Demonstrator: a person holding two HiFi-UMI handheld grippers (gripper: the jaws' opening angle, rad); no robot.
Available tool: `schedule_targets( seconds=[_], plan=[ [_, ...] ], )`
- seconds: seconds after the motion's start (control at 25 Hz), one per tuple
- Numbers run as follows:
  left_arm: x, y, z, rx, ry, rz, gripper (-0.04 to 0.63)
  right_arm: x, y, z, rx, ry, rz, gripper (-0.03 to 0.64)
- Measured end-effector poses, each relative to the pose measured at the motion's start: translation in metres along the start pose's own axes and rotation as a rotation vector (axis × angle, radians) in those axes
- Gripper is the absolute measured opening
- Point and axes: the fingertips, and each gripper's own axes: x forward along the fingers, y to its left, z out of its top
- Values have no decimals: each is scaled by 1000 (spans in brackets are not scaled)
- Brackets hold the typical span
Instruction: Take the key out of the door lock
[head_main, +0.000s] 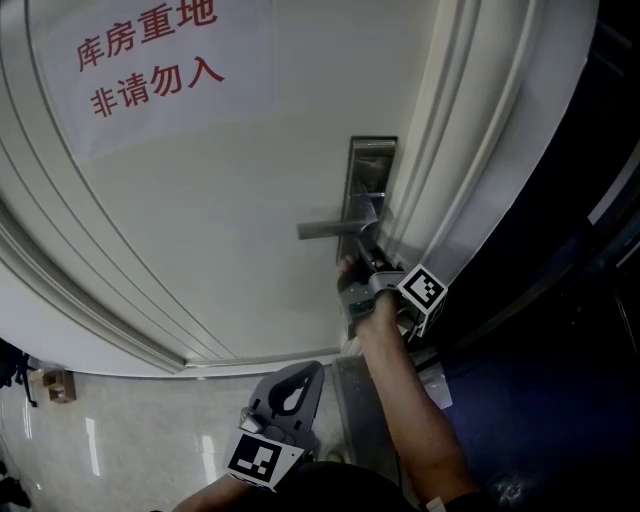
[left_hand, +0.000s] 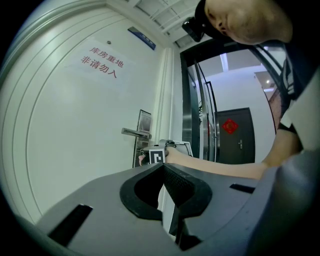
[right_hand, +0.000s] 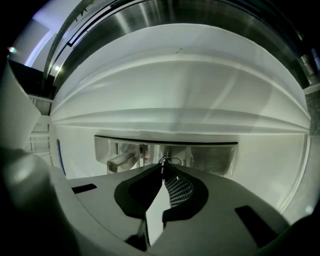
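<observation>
Right gripper view is the only one that shows the key (right_hand: 161, 167). It is a thin metal sliver pinched between the closed jaws of the right gripper (right_hand: 162, 169), with one wire key ring (right_hand: 171, 160) arching just past the tips. Directly behind it runs the steel lock plate (right_hand: 210, 157), and the lever handle (right_hand: 120, 161) juts out to the left of the jaws. Whether the blade sits in the keyhole cannot be told from here.

The head view gives the wider layout instead. It shows one white door (head_main: 230, 220), one paper notice (head_main: 150, 60) with two rows of red characters, and the one plate with its single lever. The right gripper is pressed up to the plate just below that lever (the key itself is hidden behind the jaws there). Two marker cubes show, the right marker cube (head_main: 423, 288) and the left marker cube (head_main: 262, 460). The left gripper (head_main: 315, 368) hangs low, well apart from the lock.

The left gripper view shows its own jaws together with nothing between them. Beyond them are things neither other view has: the person's bare forearm (left_hand: 215, 167) reaching to the lock, a blue plaque (left_hand: 141, 38) above the door, and a dark second door (left_hand: 235, 145) down the corridor carrying one red ornament (left_hand: 230, 126).
</observation>
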Motion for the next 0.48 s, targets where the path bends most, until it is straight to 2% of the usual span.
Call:
schedule_targets(
  seconds=[0.24,0.48],
  plan=[
    [0,-4,0,2,1,-5,5,-5,1,1,-5,-3,-9,23],
    [1,-15,0,9,-3,-15,5,-17,0,-3,34,19,-20,21]
  ],
)
